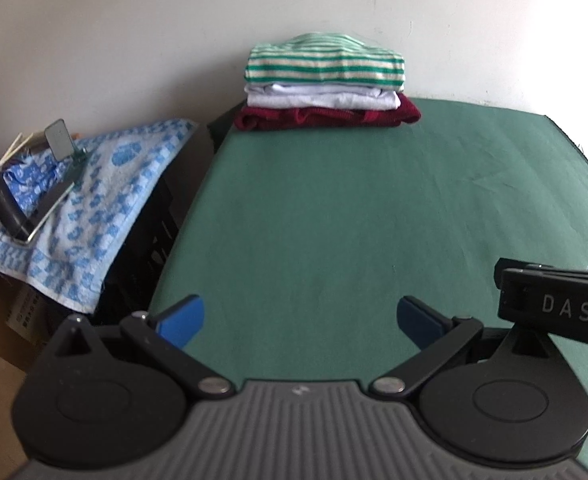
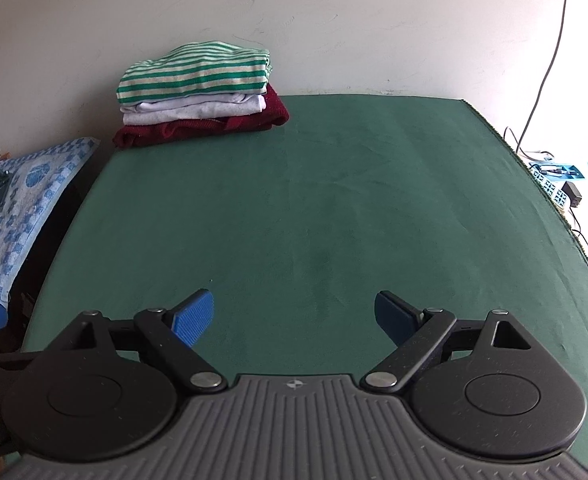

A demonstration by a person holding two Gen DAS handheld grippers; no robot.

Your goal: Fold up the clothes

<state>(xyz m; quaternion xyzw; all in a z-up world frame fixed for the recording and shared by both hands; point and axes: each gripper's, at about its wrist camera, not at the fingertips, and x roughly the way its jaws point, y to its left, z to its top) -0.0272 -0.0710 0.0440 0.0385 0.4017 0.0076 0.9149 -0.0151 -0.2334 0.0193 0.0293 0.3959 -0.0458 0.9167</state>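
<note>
Folded clothes are stacked at the far left corner of the green table (image 1: pixel 334 208) (image 2: pixel 314 208), against the wall: a green-and-cream striped shirt (image 1: pixel 326 62) (image 2: pixel 197 74) on top, a white garment (image 1: pixel 322 98) (image 2: pixel 193 110) under it, a dark red knit (image 1: pixel 326 118) (image 2: pixel 201 128) at the bottom. My left gripper (image 1: pixel 300 318) hovers open over the near edge of the table, nothing between its blue pads. My right gripper (image 2: pixel 294 316) is open too, empty, over the near part of the cloth. Both are far from the stack.
A blue-and-white patterned towel (image 1: pixel 89 208) (image 2: pixel 17 208) covers a lower surface left of the table, with a phone on a stand (image 1: pixel 59 140) and a dark tube on it. Part of the other gripper's body (image 1: pixel 554 304) shows at the right. Cables and a blue basket (image 2: pixel 554 178) lie right of the table.
</note>
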